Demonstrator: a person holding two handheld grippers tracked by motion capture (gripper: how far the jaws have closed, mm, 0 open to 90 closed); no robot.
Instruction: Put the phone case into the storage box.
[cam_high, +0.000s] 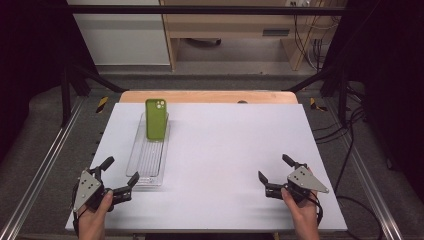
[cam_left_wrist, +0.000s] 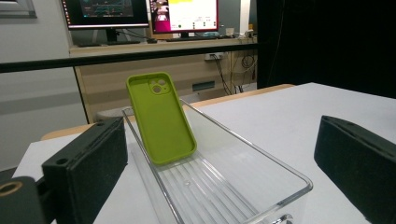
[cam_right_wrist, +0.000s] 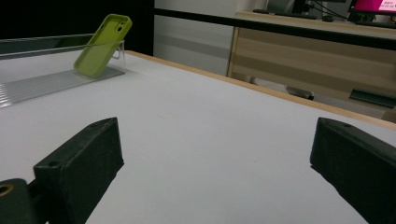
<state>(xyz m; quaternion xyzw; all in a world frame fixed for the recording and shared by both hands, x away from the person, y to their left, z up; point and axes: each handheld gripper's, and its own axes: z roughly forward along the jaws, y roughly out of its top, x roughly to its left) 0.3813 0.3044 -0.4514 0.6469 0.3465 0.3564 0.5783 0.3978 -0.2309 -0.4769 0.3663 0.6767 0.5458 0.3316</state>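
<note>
White rectangular table top (cam_high: 225, 150) bare in middle. Long clear ribbed plastic tray (cam_high: 148, 155) at left side; green silicone phone case (cam_high: 156, 119) stands tilted inside, leaning on far end wall. Left gripper (cam_high: 119, 176): jaws wide apart, holding nothing, just beside tray's near end, possibly touching. Right gripper (cam_high: 274, 173): jaws wide apart, empty, well apart from tray.

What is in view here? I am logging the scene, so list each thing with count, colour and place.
Phone case: one, green, leaning against the far end wall inside the tray.
Tray: one, clear, ribbed floor, left part of the table.
Table: one, pale top, wooden far edge.
Monitors: two, lit, on a desk beyond the table.
Left gripper: one, black, open, near the tray's near end.
Right gripper: one, black, open, over the table's near right.
</note>
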